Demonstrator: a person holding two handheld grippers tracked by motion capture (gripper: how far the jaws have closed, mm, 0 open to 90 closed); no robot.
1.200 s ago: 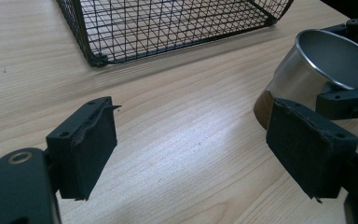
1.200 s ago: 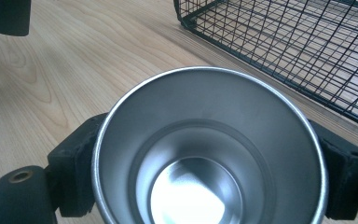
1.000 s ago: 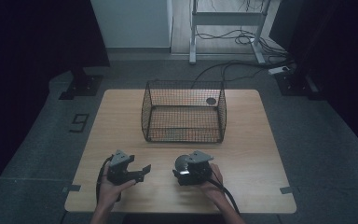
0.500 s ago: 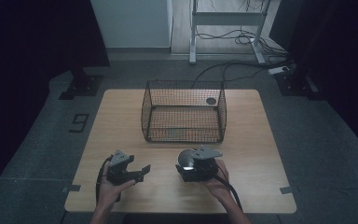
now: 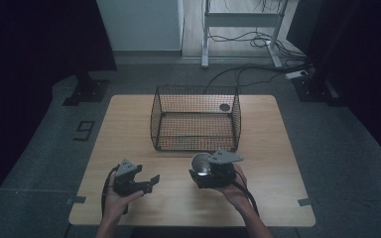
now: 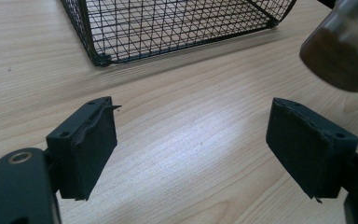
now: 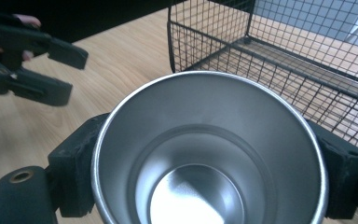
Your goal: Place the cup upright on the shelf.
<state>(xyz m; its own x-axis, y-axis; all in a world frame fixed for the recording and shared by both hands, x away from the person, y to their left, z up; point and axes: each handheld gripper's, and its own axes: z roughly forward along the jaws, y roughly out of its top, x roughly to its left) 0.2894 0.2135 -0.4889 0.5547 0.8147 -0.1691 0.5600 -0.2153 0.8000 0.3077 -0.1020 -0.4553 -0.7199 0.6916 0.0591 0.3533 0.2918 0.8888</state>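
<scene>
Steel cup held near the wire basket

The right gripper (image 5: 206, 173) clamps a steel cup (image 7: 209, 149) between its pads, mouth open to its own camera, just in front of the wire basket (image 5: 196, 119) on the wooden table (image 5: 278, 198). The left gripper (image 5: 146, 183) rests farther left of the basket, jaws wide apart, holding nothing.

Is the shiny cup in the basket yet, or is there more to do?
Not yet. The picking up looks done: the right hand-held gripper is clamped on the metal cup. Probably still to do: carry it into the wire basket. The left hand-held gripper waits open with nothing in it.
</scene>
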